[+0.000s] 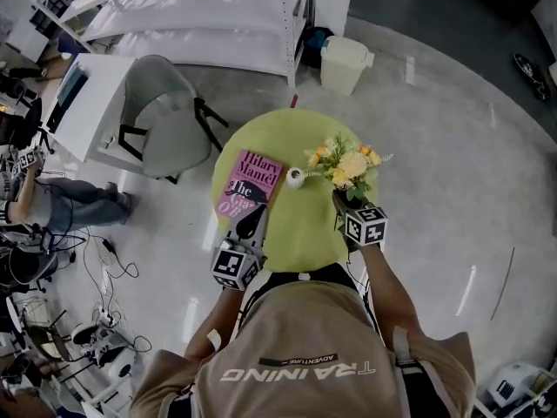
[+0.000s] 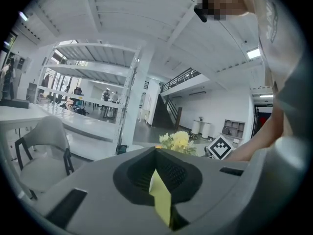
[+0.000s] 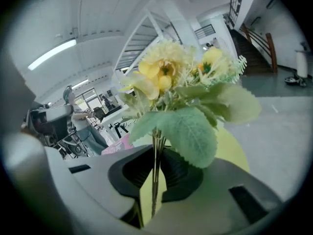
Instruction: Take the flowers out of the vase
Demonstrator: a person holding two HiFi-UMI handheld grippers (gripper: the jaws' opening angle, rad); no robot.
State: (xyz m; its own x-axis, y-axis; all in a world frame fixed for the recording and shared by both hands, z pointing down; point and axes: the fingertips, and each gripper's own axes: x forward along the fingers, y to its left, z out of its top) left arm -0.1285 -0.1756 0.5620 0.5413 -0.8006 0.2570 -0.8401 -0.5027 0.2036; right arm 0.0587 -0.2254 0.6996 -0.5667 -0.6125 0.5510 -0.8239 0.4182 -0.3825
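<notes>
The bunch of yellow flowers (image 1: 349,165) with green leaves hangs over the right side of the round green table (image 1: 296,233). My right gripper (image 1: 340,199) is shut on its thin stems (image 3: 155,175), and the blooms (image 3: 168,75) fill the right gripper view. The small white vase (image 1: 295,178) stands just left of the bunch, apart from it, with its dark mouth showing. My left gripper (image 1: 257,212) hovers over the near corner of the pink book (image 1: 248,181); its jaws (image 2: 159,192) look shut with nothing in them. The flowers (image 2: 176,142) show beyond them.
A grey chair (image 1: 165,116) and a white desk (image 1: 87,103) stand left of the table. A white bin (image 1: 345,64) and shelving (image 1: 209,20) are behind it. A person (image 1: 52,198) sits at far left among floor cables (image 1: 104,259).
</notes>
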